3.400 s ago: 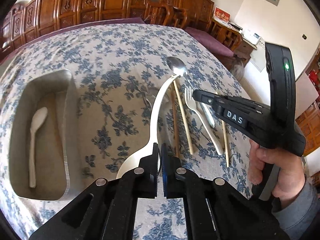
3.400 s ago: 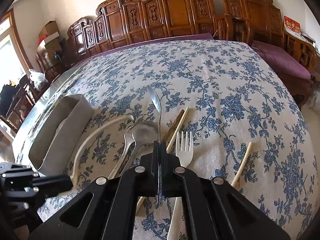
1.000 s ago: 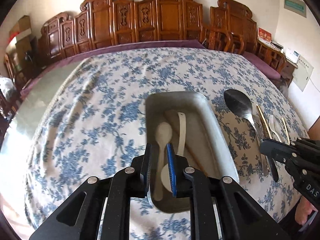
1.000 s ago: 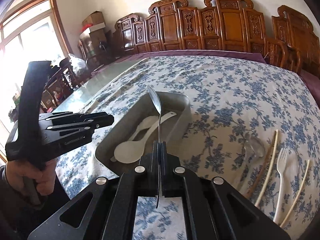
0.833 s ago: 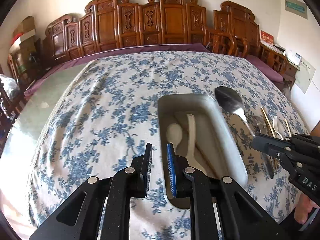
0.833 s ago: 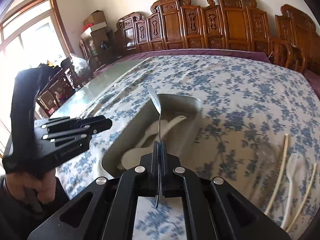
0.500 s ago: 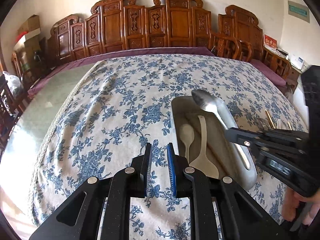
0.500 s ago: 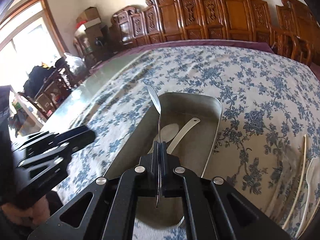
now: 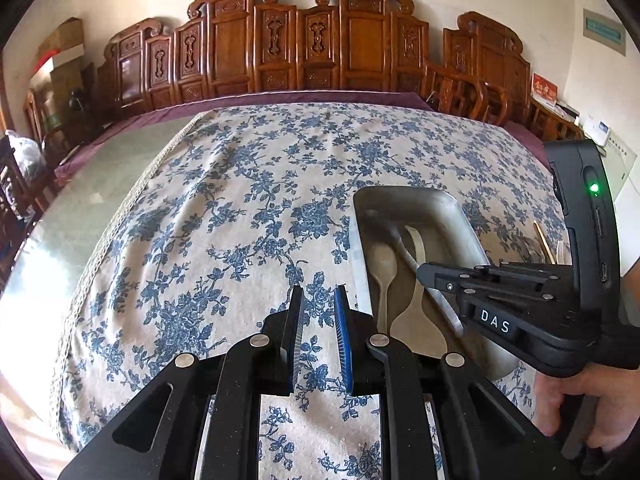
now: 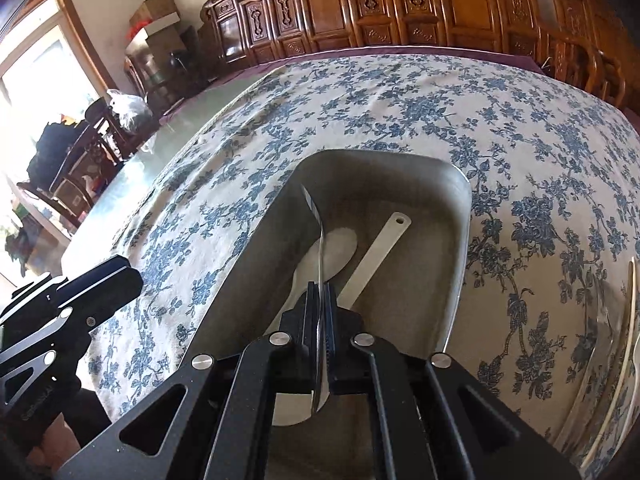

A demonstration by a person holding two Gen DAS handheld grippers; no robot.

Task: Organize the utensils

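The shiny stainless-steel spoon (image 10: 316, 236) is gripped by its handle, edge-on, in the right gripper (image 10: 319, 300), whose jaws are beginning to part; its bowl hangs low inside the oblong grey metal tray (image 10: 460, 264), above two white plastic spoons (image 10: 340, 248). For a clean release, the spoon is best lowered until nearly flat along the tray's length before the pads are fully eased. The left gripper (image 9: 318, 332) is held slightly open and empty over the blue-flowered tablecloth (image 9: 224, 216), beside the tray

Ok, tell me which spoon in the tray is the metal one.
The metal spoon between the right gripper pads; the two white spoons lie flat on the tray floor.
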